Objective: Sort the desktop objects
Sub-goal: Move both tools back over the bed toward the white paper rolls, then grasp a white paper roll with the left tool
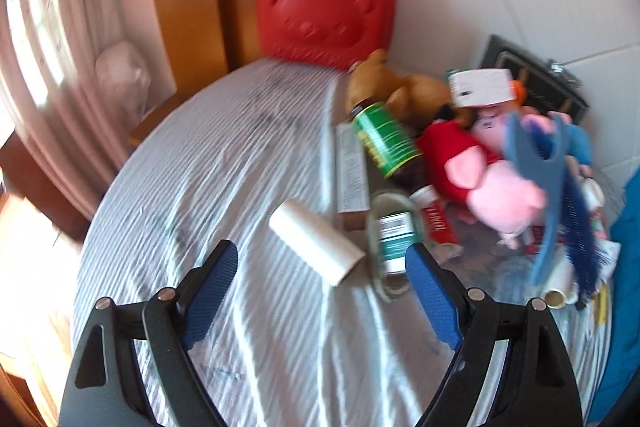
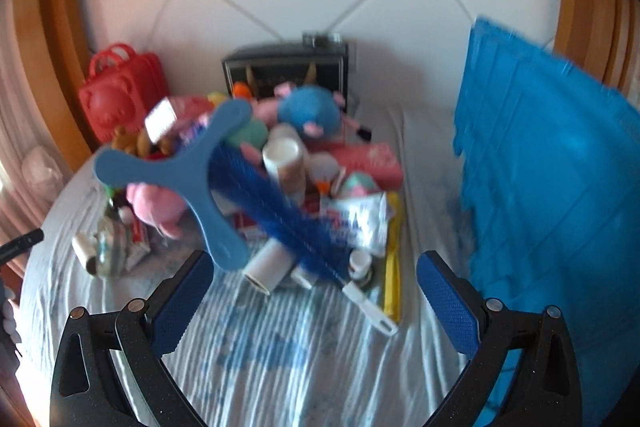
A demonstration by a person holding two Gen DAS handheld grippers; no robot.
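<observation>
Both jaws stand wide apart with nothing between them. Ahead of the left gripper (image 1: 322, 269), a white roll (image 1: 316, 241) lies on the striped counter (image 1: 224, 163), its long axis slanting toward the lower right. Behind it, blurred, is a green bottle (image 1: 386, 143), seemingly tipped over. Ahead of the right gripper (image 2: 312, 281), a blue brush (image 2: 280, 203) lies diagonally.

Both angled down along own fingers; left near white roll (image 1: 316, 241); shared ahead: toy pile (image 2: 280, 155), red case (image 1: 326, 7).

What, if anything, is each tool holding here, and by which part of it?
Nothing is held. The left tool and the right tool both stand open and empty above the cloth, short of the pile.
</observation>
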